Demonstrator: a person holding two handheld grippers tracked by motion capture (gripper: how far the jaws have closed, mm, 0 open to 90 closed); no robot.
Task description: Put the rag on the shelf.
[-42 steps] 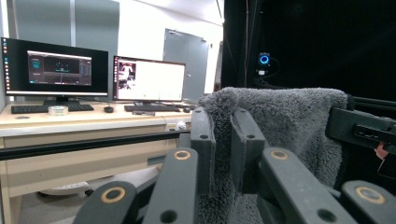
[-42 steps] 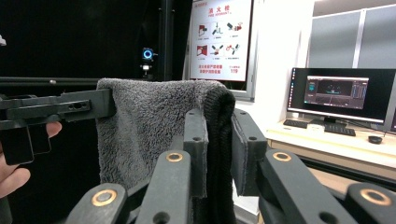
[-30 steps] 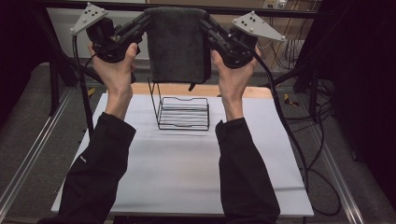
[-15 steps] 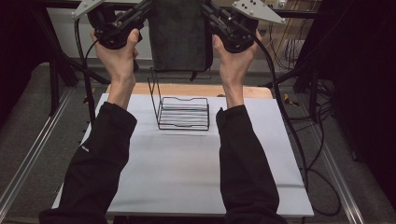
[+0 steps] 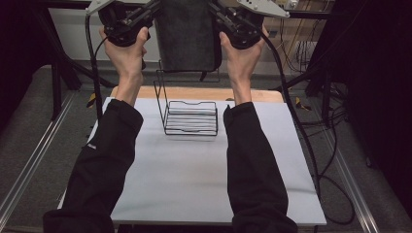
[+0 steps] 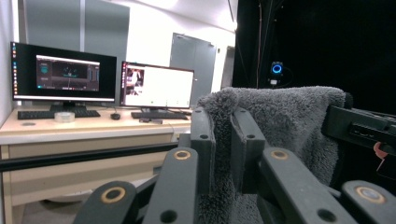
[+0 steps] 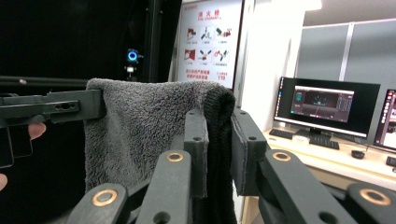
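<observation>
1. The dark grey fluffy towel (image 5: 188, 36) hangs in the air, high above the far edge of the white table top (image 5: 194, 184). It is stretched flat between the two grippers and touches nothing below it.
2. The left gripper (image 6: 223, 140) has its jaws pressed on one upper corner of the towel; in the left gripper view the cloth is pinched between the two black pads.
3. The right gripper (image 7: 218, 144) pinches the other upper corner in the same way, with a dark fold of the cloth squeezed between its jaws.
4. The black wire rack (image 5: 187, 114), with its tall upright frame, stands on the table near the far edge, directly under the towel and well apart from it.
5. I judge that the step in hand is the carrying of the spread towel, probably to hang it over the rack's upright frame.
6. The next move calls for lowering both grippers together, at equal height, so that the towel's lower hem passes the top bar. The pinch should stay firm until the cloth rests there.
</observation>
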